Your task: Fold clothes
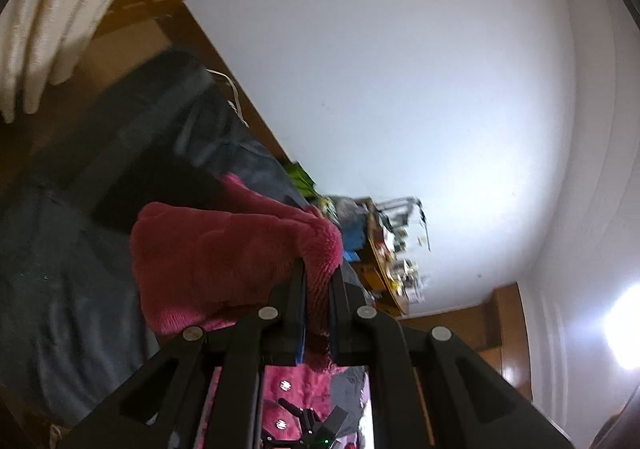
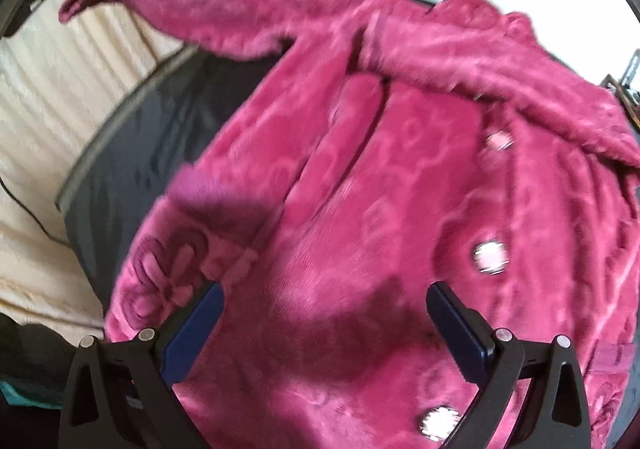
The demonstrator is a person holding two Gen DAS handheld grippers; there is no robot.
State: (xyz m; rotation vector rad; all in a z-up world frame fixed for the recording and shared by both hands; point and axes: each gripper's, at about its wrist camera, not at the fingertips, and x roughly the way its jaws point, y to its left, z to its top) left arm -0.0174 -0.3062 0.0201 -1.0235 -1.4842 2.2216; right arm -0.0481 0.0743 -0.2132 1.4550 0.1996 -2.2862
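Left gripper (image 1: 318, 269): fingers pinching pink fleece jacket (image 2: 360, 189) | right gripper (image 2: 322, 297): fingers wide, empty | risk: sleeve (image 2: 180, 1) at 11 o'clock drags, skewing fold.

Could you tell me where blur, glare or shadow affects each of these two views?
Left wrist view: a lamp flares white at the right edge; the dark bedding and cluttered shelf are motion-smeared. Right wrist view: the pink garment is softly blurred, its buttons glint, and a dark shadow lies between the open right hand-held gripper fingers.
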